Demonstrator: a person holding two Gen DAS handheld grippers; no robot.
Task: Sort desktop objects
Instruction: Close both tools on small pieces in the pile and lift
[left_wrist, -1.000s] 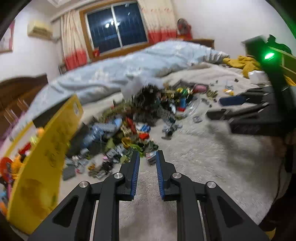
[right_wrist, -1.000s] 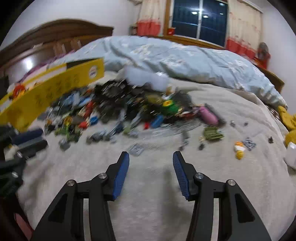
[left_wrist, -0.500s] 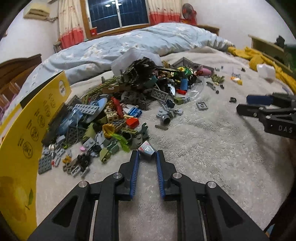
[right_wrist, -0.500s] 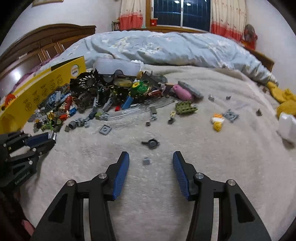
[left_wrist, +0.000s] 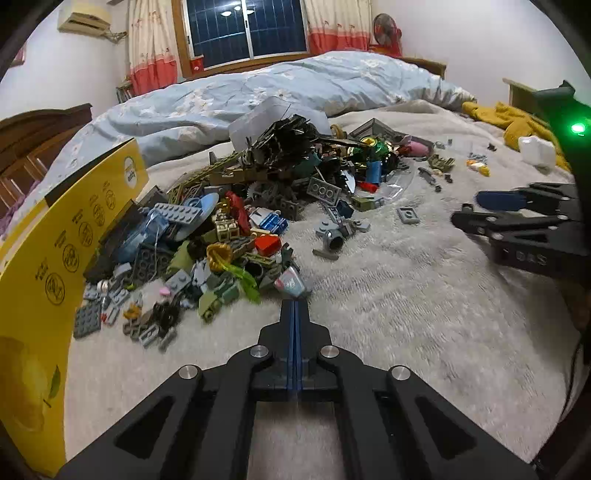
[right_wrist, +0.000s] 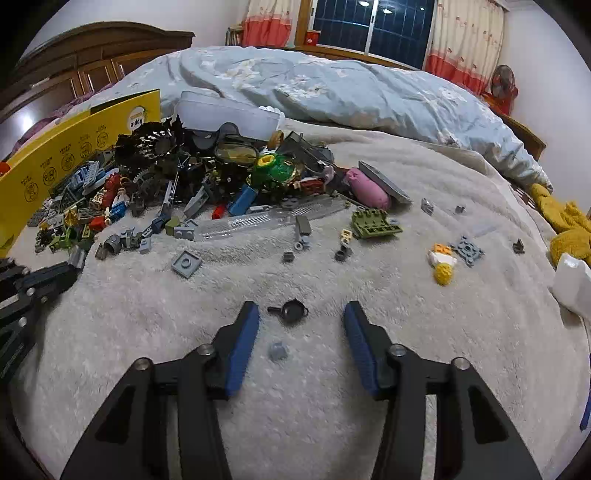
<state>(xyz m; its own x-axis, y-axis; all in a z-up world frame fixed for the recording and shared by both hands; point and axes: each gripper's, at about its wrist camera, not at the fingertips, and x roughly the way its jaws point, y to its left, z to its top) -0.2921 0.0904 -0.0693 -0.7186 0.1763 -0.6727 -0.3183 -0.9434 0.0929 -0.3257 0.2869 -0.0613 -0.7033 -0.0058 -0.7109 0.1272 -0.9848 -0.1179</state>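
A big pile of toy bricks (left_wrist: 258, 206) lies on a cream blanket (left_wrist: 388, 302); it also shows in the right wrist view (right_wrist: 192, 181). My left gripper (left_wrist: 294, 306) is shut with its tips just short of a small grey printed piece (left_wrist: 290, 283) at the pile's near edge; nothing shows between its pads. My right gripper (right_wrist: 300, 314) is open, with a small black pan-shaped piece (right_wrist: 290, 312) between its fingertips and a small grey round stud (right_wrist: 277, 350) just below it. The right gripper also shows in the left wrist view (left_wrist: 517, 218).
A yellow cardboard box (left_wrist: 48, 266) stands at the left of the pile. A clear plastic tub (right_wrist: 229, 116) lies behind it. Loose pieces scatter right: an olive plate (right_wrist: 375, 223), a yellow and white figure (right_wrist: 441, 264). A blue duvet (right_wrist: 332, 85) lies behind, yellow cloth (right_wrist: 569, 225) at right.
My left gripper has closed fully from a narrow gap, still at the grey printed piece. My right gripper has moved forward so the black pan piece lies between its fingers.
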